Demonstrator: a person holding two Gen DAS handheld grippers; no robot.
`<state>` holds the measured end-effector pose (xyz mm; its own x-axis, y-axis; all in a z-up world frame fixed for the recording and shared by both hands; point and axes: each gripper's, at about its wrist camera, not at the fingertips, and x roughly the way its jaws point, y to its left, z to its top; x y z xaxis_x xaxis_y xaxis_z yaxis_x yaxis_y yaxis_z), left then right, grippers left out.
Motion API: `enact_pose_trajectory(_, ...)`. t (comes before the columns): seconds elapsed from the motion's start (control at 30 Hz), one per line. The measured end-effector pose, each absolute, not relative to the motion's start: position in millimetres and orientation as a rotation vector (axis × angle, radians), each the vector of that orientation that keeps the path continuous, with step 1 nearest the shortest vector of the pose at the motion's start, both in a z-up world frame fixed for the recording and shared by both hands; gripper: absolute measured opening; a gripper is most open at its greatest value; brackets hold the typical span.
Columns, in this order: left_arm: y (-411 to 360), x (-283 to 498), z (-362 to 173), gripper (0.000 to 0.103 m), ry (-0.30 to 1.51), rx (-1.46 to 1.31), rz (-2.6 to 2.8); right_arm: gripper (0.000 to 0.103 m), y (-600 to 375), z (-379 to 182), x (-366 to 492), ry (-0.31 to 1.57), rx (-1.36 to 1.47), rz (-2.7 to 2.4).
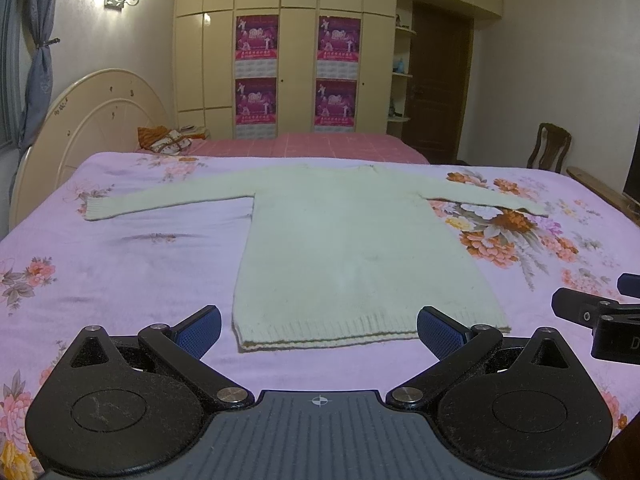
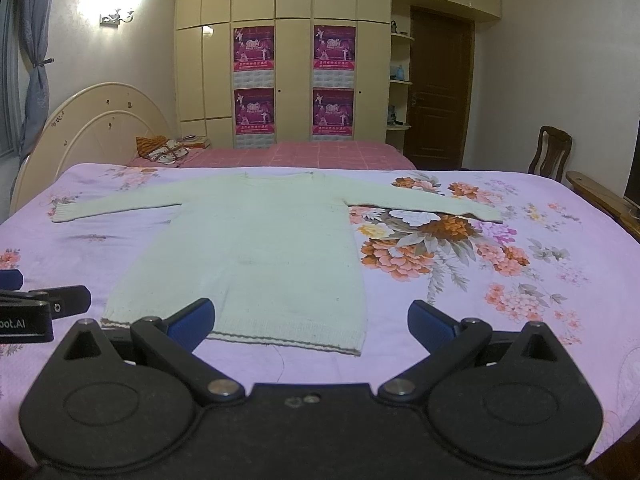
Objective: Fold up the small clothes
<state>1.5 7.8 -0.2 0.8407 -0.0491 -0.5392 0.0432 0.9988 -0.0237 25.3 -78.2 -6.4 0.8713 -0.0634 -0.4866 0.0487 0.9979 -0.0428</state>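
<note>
A pale cream knitted sweater lies flat on the lilac flowered bedspread, both sleeves spread sideways and the ribbed hem nearest me. It also shows in the right wrist view. My left gripper is open and empty, just in front of the hem, its blue pads either side of the hem's width. My right gripper is open and empty, in front of the hem's right corner. The right gripper shows at the right edge of the left wrist view; the left gripper shows at the left edge of the right wrist view.
A second bed with a pink checked cover and a patterned pillow lies behind. A cream headboard stands at the left. A wooden chair and wooden ledge are at the right, wardrobes at the back.
</note>
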Motion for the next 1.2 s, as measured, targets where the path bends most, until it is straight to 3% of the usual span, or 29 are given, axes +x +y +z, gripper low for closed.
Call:
enact_pose_trajectory(0.8,6.9,7.8,-3.3,0.103,0.589,-0.012,-0.037,0.102,-77.6,-12.9,26.2,0.539,-0.023,-0.036)
enact_pose_trajectory(1.2,15.4,51.7,0.5,0.103,0.523,-0.091,-0.06,0.102,-112.0,-5.3,51.0,0.512,0.021,-0.066)
